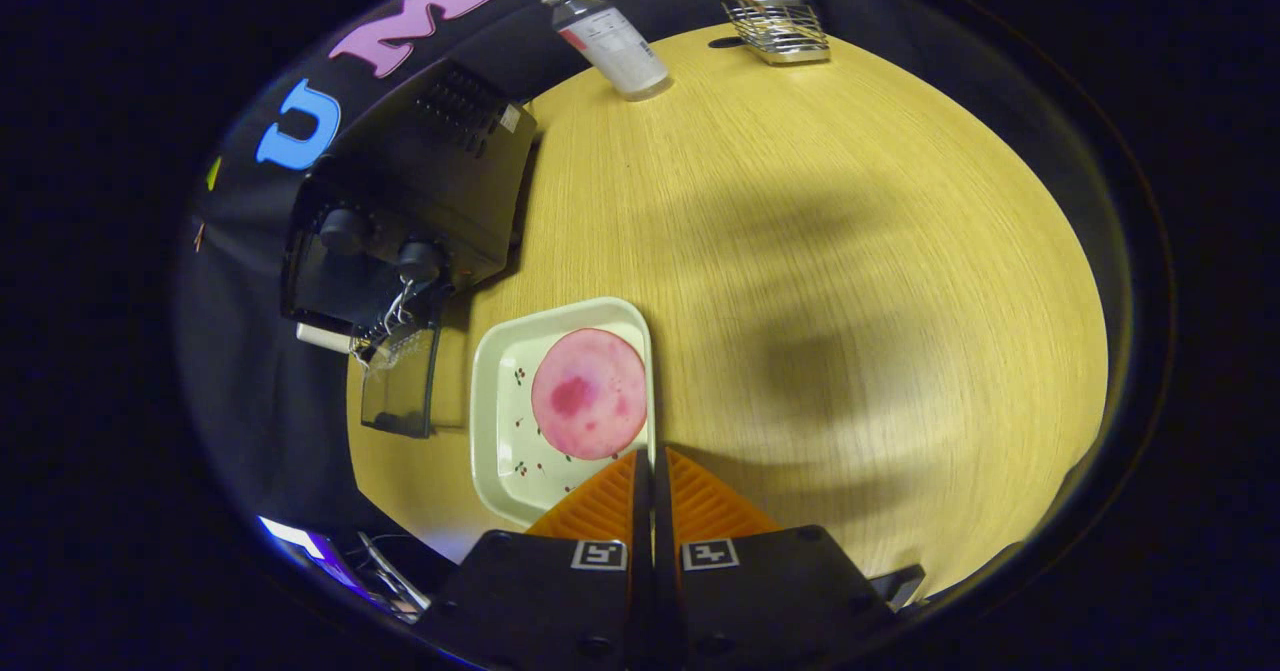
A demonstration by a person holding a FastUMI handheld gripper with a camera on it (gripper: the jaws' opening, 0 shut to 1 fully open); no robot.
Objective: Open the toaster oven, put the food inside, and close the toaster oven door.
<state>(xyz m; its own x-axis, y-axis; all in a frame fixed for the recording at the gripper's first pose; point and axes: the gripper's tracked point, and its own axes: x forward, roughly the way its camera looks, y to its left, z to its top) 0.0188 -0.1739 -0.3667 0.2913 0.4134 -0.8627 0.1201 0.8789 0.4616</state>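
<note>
On the wooden table [800, 251] sits a tray [492, 421] with a round pink slice of food [588, 392] on it. Just left of the tray stands the oven [420, 191], and its door [400, 391] hangs open next to the tray. The gripper [652, 471] has its two fingers pressed together, holding nothing. The tips hang just over the tray's near right rim. The food lies just ahead of the tips and a bit to the left. It is round and flat, so no side is longer. I think the fingers must open first, then go forward and left to take the food.
</note>
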